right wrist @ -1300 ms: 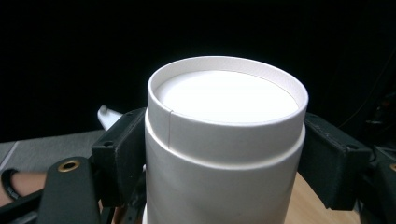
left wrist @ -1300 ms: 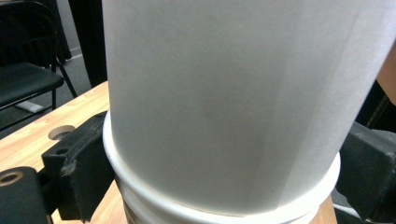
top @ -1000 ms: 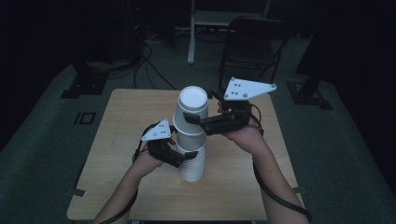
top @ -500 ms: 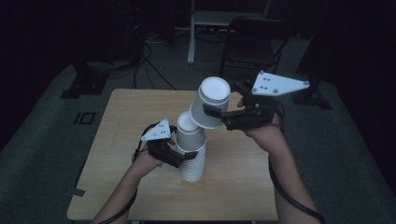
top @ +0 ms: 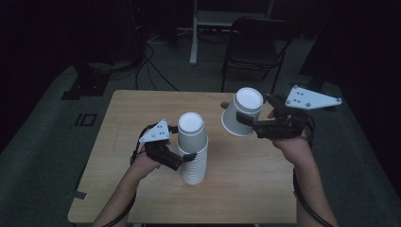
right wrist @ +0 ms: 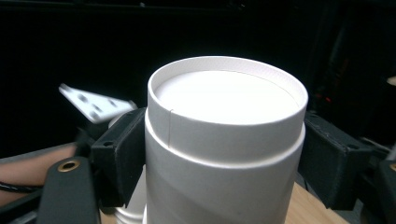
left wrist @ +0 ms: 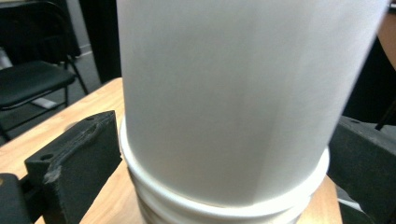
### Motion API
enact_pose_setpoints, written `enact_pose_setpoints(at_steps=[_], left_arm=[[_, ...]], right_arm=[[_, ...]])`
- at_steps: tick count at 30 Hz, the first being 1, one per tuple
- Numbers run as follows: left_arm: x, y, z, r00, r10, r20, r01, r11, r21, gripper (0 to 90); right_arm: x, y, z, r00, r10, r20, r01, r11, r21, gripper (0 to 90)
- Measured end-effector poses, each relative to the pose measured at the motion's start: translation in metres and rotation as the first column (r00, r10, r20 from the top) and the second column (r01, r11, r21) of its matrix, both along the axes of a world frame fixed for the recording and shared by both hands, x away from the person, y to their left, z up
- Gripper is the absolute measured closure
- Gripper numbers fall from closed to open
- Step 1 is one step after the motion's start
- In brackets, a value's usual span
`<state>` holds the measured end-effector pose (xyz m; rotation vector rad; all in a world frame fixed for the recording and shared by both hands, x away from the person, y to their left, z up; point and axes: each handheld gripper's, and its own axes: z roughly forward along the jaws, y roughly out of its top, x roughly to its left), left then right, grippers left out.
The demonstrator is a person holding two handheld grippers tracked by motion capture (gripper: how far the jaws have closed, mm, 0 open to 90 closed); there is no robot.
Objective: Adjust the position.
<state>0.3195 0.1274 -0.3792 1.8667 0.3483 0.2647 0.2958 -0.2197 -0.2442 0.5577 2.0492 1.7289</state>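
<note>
An upside-down stack of white paper cups (top: 193,152) stands near the middle of the wooden table (top: 137,109). My left gripper (top: 183,160) is shut on the stack's lower part; in the left gripper view the stack (left wrist: 224,107) sits between the two black fingers (left wrist: 74,158). My right gripper (top: 246,122) is shut on a single white cup (top: 242,109), held tilted in the air to the right of the stack and apart from it. In the right gripper view that cup (right wrist: 224,140) shows bottom up between the pads (right wrist: 119,154).
A black folding chair (top: 255,42) and a white desk leg (top: 194,33) stand beyond the table's far edge. Cables (top: 151,61) lie on the dark floor at the back left. A small dark spot (top: 224,104) sits near the table's far edge.
My right gripper has lifted the top cup off the stack and carried it up and to the right, tilting it. The left gripper has stayed shut on the stack.
</note>
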Motion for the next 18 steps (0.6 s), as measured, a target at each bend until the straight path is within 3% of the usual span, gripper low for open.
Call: enact_pose_setpoints(at_steps=[7,12,18], left_arm=[[-0.006,0.014,0.002,0.9992,0.039,0.01,-0.039,0.9991,-0.016,0.3],[-0.017,0.027,-0.007,0.9962,0.087,0.007,-0.087,0.9962,-0.003,0.3],[-0.036,0.034,-0.016,0.9941,0.109,-0.001,-0.109,0.9938,0.024,0.3]], right_arm=[[0.001,-0.01,-0.021,0.9993,-0.023,-0.031,0.023,1.0,-0.002,22.5],[0.001,-0.019,-0.044,0.9965,-0.044,-0.071,0.043,0.999,-0.011,22.4],[0.0,-0.027,-0.063,0.992,-0.078,-0.099,0.076,0.997,-0.021,22.4]])
